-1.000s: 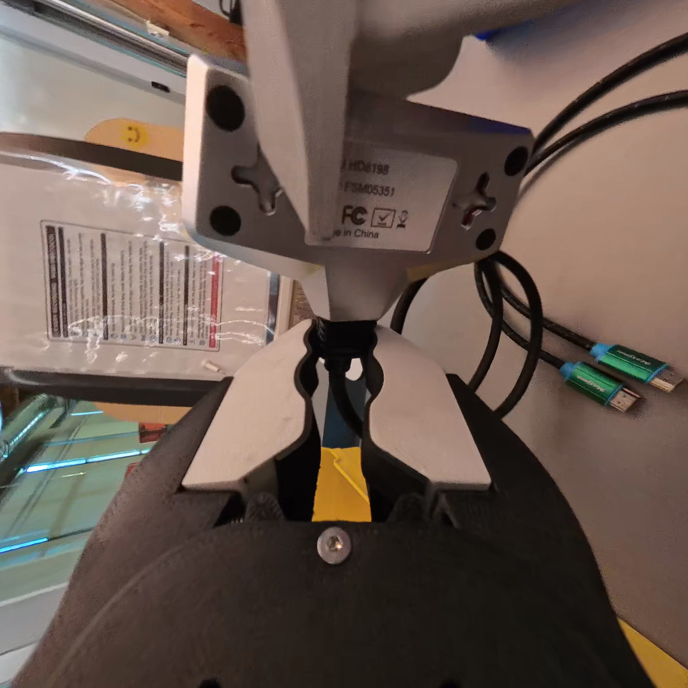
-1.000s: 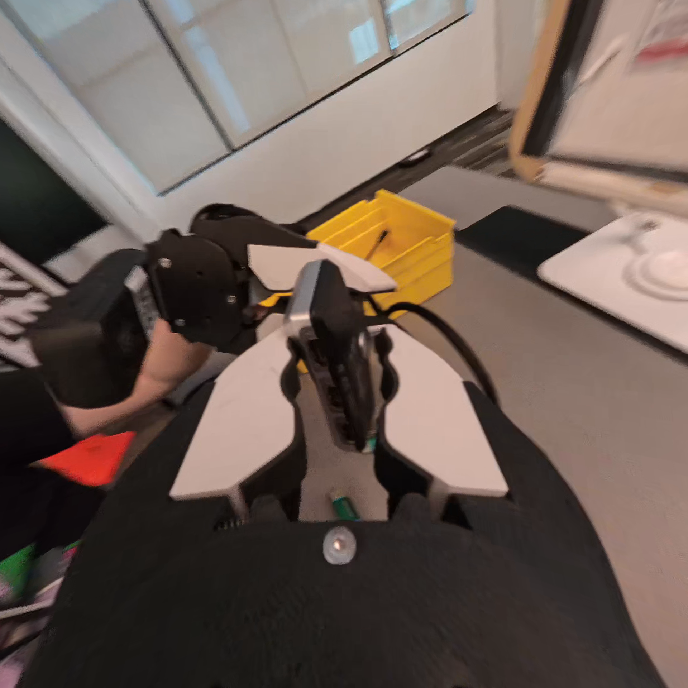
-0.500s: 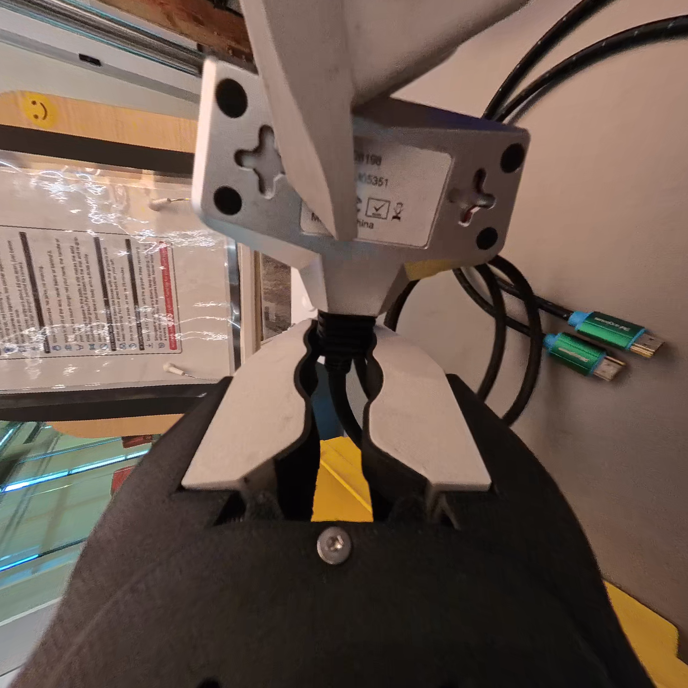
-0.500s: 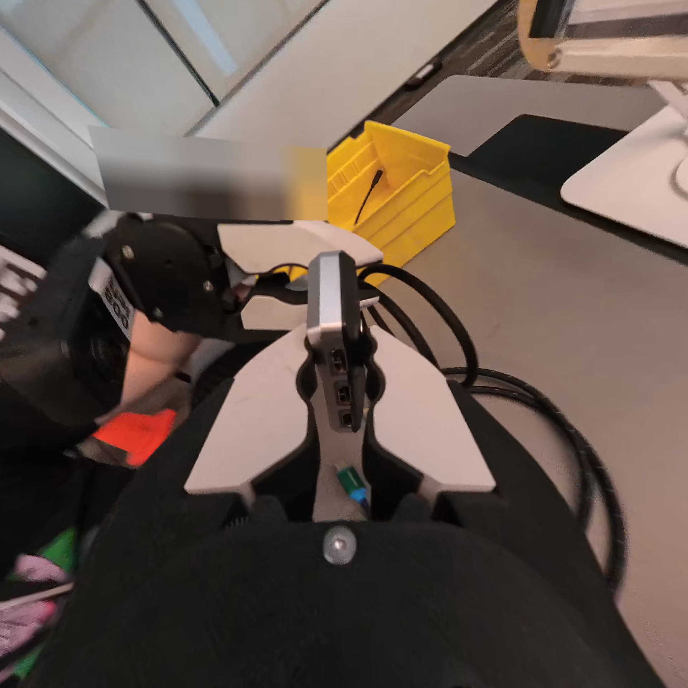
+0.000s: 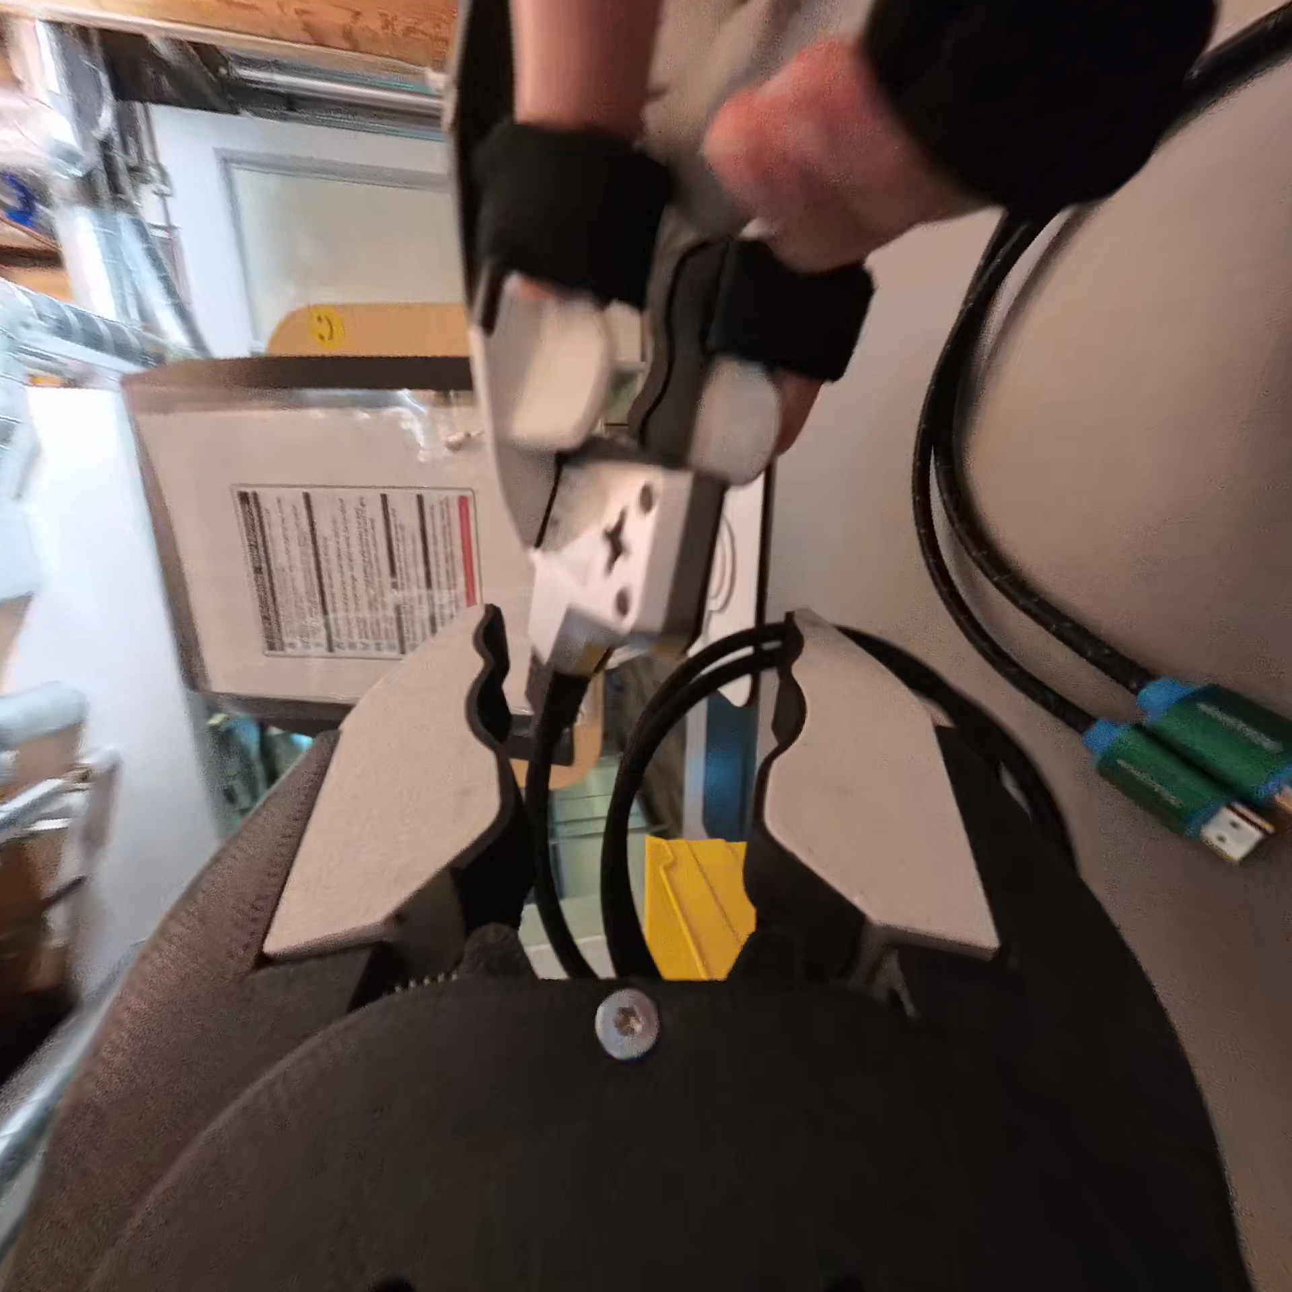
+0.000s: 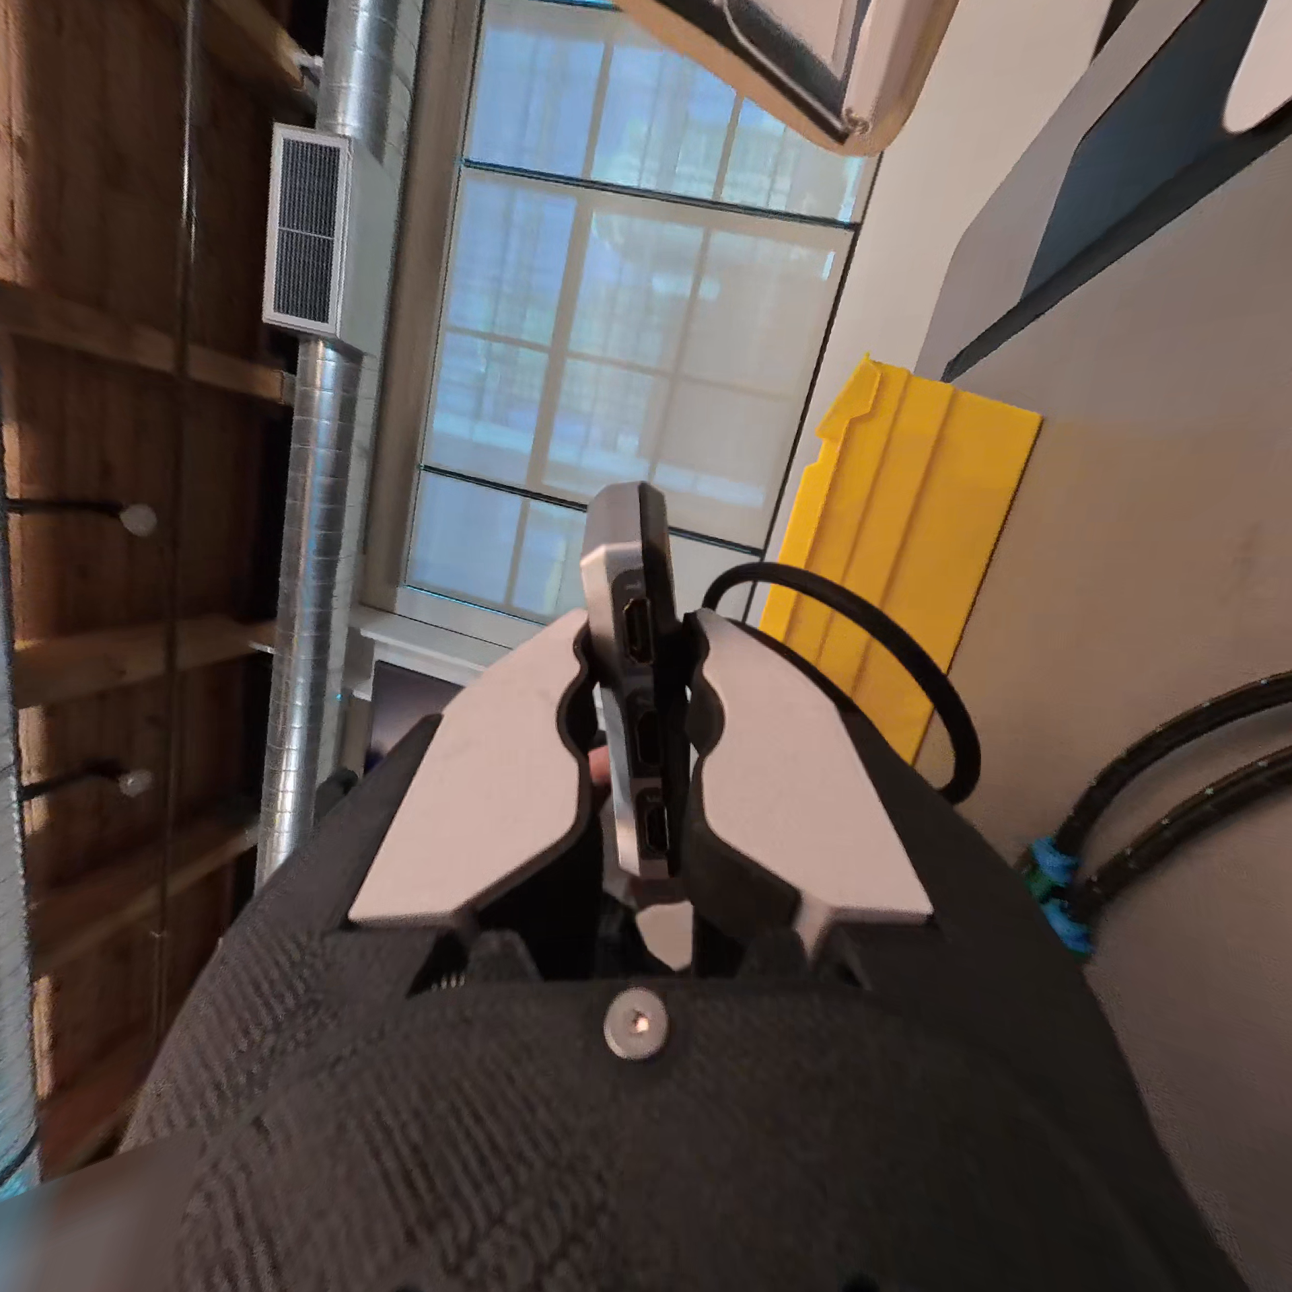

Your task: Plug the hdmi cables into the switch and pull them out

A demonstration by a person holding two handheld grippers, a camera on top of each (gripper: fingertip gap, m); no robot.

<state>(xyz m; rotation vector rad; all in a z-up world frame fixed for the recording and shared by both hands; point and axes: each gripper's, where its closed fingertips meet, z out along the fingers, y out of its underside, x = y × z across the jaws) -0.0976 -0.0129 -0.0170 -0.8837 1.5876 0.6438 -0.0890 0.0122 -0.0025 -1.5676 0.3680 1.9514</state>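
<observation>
In the left wrist view, the left gripper has its 2 grey fingers spread wide apart and they grasp nothing. The switch is a small silver box with round holes and a cross-shaped slot on its flat back. It sits up at 12 o'clock from the fingers, just past their tips and nearer the left one. The right gripper pinches it from above. A thin black cord runs from the switch's low end down through the gap between the left fingers. Over at 3 o'clock, 2 hdmi cables lie on the grey table, and their green plugs with blue collars point toward 4 o'clock. In the right wrist view, the right gripper is clenched tight on the switch. The switch stands on its thin edge between the fingers, and its long side runs from 12 to 6 o'clock. 3 empty ports in a row face the camera. A yellow bin sits at 2 o'clock.
</observation>
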